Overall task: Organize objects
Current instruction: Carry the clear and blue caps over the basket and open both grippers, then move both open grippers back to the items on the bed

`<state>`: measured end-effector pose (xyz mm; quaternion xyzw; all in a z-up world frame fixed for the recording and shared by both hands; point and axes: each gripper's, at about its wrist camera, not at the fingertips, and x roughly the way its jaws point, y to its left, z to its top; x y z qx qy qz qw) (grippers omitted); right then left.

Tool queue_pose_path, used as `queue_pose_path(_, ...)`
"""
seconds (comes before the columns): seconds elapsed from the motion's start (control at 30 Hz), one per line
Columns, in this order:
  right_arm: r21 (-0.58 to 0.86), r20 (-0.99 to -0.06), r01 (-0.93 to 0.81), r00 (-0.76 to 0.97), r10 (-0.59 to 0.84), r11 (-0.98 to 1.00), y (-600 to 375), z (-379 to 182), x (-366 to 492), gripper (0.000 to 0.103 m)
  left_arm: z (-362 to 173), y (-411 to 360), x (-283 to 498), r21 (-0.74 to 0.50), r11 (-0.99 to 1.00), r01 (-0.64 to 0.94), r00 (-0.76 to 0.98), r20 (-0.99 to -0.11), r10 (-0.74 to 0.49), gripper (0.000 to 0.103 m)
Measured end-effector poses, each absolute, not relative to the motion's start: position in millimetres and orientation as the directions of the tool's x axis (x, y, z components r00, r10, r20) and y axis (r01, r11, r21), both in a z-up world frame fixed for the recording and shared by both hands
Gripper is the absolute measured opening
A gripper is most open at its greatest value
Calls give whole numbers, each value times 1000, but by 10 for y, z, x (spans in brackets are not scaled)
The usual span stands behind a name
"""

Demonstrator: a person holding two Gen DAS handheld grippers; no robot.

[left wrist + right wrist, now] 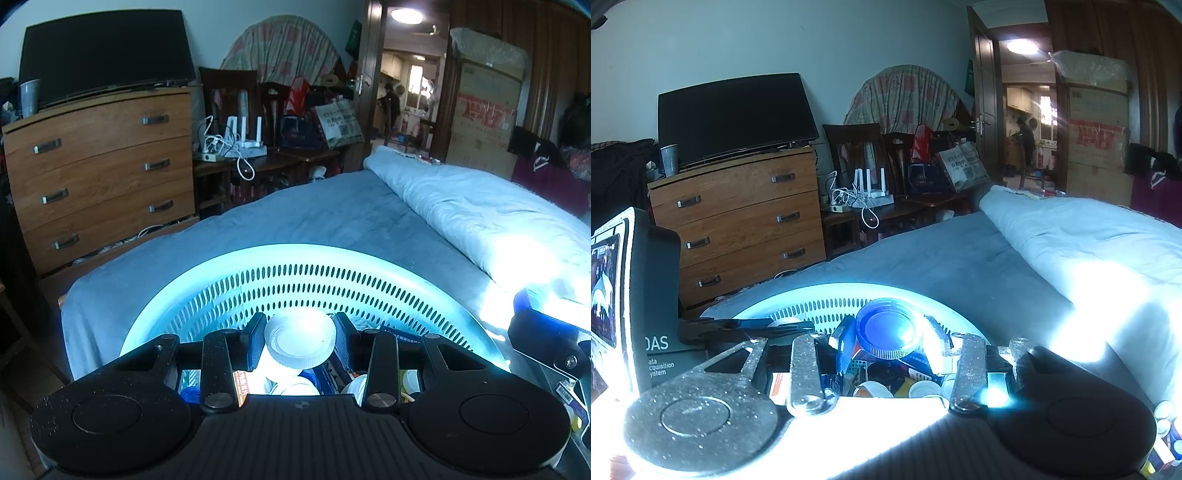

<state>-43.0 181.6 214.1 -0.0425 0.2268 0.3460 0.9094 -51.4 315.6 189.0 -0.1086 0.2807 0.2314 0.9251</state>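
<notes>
A big bed with a blue-grey sheet [332, 210] fills the middle of the room. A round pale plastic basket full of little slots [332, 280] sits on the bed at its near edge. Bright light shines on the basket and on the sheet beside it. Inside the basket lie many small things: lids, little jars and small boxes, all mixed up.

The left tool [300, 341] is clamped on a round white plastic lid [300, 341]. One finger presses each side of it. The lid is held just over the basket.

The right tool [888, 334] is clamped on a round blue plastic lid [886, 332]. It is held over the basket too, near the basket's far rim.

A rolled-up white quilt [461, 206] lies along the right side of the bed. Past the far left corner of the bed stands a brown wooden chest with three drawers [103, 166]. A flat black television [107, 55] stands on top of it, with a grey cup [29, 96] beside it. Next to the chest is a dark wooden side table [258, 162] with a white router with four aerials [247, 136] and white cables. Behind it are dark chairs and bags. An open door [406, 85] at the back shows another lit room. Tall cardboard boxes [487, 110] stand stacked to the right of the door.
</notes>
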Motion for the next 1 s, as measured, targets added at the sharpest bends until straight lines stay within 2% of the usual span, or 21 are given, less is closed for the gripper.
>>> queue_pose_path(0.47, 80, -448, -639, 662, 601, 765, 1815, 2042, -378, 44, 1834, 3151, -504, -47, 865, -499, 721, -577, 384, 41)
queue_pose_path(0.7, 90, -428, -616, 686, 589, 782, 1632, 1953, -425, 49, 1842, 3075, -501, -29, 864, -502, 717, -573, 397, 55)
queue_pose_path(0.73, 95, -415, -608, 696, 587, 788, 1545, 1934, -458, 50, 1849, 3037, -508, -25, 867, -498, 720, -569, 397, 58)
queue_pose_path(0.8, 96, -385, -579, 729, 566, 810, 1298, 1864, -563, 66, 1867, 2940, -526, -18, 875, -484, 731, -558, 393, 62)
queue_pose_path(0.87, 97, -372, -526, 768, 521, 845, 967, 1714, -729, 76, 1890, 2785, -544, -23, 895, -446, 757, -543, 363, 65)
queue_pose_path(1.0, 106, -456, -395, 796, 398, 912, 249, 1220, -1046, 76, 1898, 2204, -530, -13, 964, -266, 831, -509, 223, 69)
